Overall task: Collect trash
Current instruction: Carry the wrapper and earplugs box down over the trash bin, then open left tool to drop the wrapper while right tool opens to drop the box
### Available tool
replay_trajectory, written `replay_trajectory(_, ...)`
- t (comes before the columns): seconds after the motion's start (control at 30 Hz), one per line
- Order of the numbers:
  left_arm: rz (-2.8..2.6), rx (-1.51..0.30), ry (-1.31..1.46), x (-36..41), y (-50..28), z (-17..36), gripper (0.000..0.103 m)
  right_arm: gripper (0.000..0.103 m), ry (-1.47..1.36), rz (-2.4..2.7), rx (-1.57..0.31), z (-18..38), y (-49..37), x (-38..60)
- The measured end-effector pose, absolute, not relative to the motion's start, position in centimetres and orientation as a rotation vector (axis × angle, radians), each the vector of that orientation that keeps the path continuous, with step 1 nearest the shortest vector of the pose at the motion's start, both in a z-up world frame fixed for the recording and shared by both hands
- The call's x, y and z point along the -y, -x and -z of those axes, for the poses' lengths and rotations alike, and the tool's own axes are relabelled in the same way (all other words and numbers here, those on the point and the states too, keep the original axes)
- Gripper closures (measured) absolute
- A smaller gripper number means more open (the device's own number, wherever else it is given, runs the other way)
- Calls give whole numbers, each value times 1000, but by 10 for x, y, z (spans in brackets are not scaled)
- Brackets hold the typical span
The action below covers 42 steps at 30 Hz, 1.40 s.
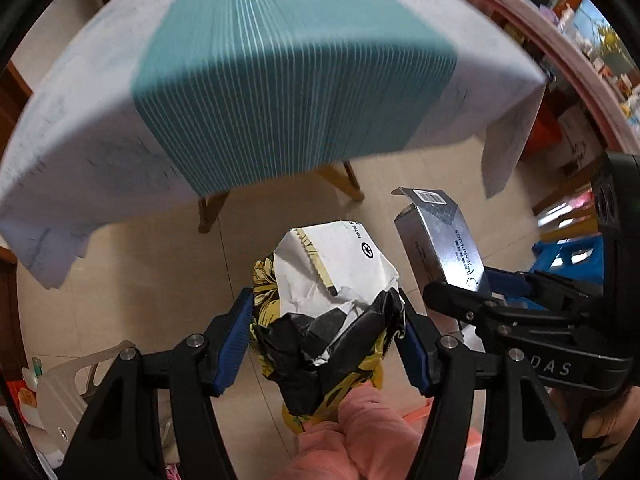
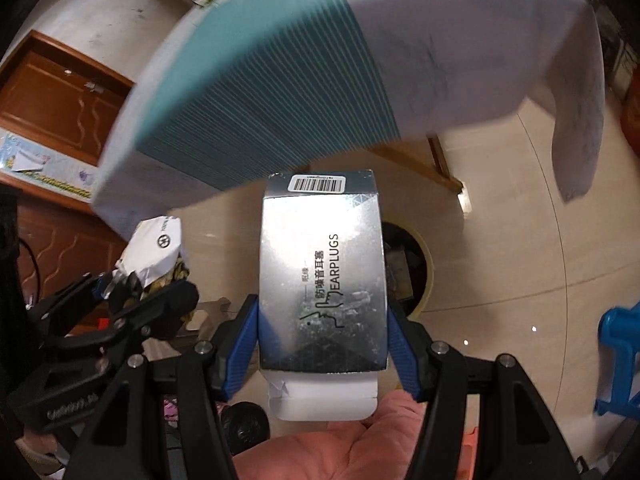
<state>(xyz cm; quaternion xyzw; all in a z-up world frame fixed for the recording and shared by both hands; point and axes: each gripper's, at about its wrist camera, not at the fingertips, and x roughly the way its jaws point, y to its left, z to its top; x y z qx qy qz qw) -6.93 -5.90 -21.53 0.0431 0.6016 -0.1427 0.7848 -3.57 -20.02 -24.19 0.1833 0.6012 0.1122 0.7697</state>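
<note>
— Beige floor tiles (image 2: 500,240) and a cloth-draped table (image 1: 280,80) fill the background. How are the tools occupied?

— The left tool (image 1: 326,344) is seen clamped on a crumpled wrapper (image 1: 332,292), white, black and yellow, pressed between both blue pads (image 1: 234,344). The right tool (image 2: 322,340) is closed on a silver earplug box (image 2: 324,272), gripped across its narrow sides near the lower end.

— And outward from there?

— Both pieces are held in the air, near each other, in front of the table edge and over the floor. Beyond the box, a round bin (image 2: 412,268) with rubbish inside is partly hidden.

— How far along is the collecting judged to be?

— Two items are picked up; neither is dropped yet. Carrying to the bin and release are judged to remain. No other trash can be made out on the blurred table top.

— How is the box oriented?

— Its long axis runs along the fingers, away from the camera, with the barcoded flap (image 2: 318,184) at the far end, open, and the white flap nearest the hand.
</note>
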Motion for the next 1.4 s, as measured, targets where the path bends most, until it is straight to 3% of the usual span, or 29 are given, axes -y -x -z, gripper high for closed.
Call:
replay_trajectory(0.27, 274, -1345, -91, 62, 59, 303, 39, 43, -451, -168, -1341, 321, 44, 209)
replay_trajectory(0.6, 249, -1377, -72, 66, 33, 375, 38, 43, -437, -132, -1358, 376, 33, 216)
replay_trajectory(1.4, 264, -1451, 80, 51, 8, 431, 21, 43, -385, -148, -1384, 405, 25, 209)
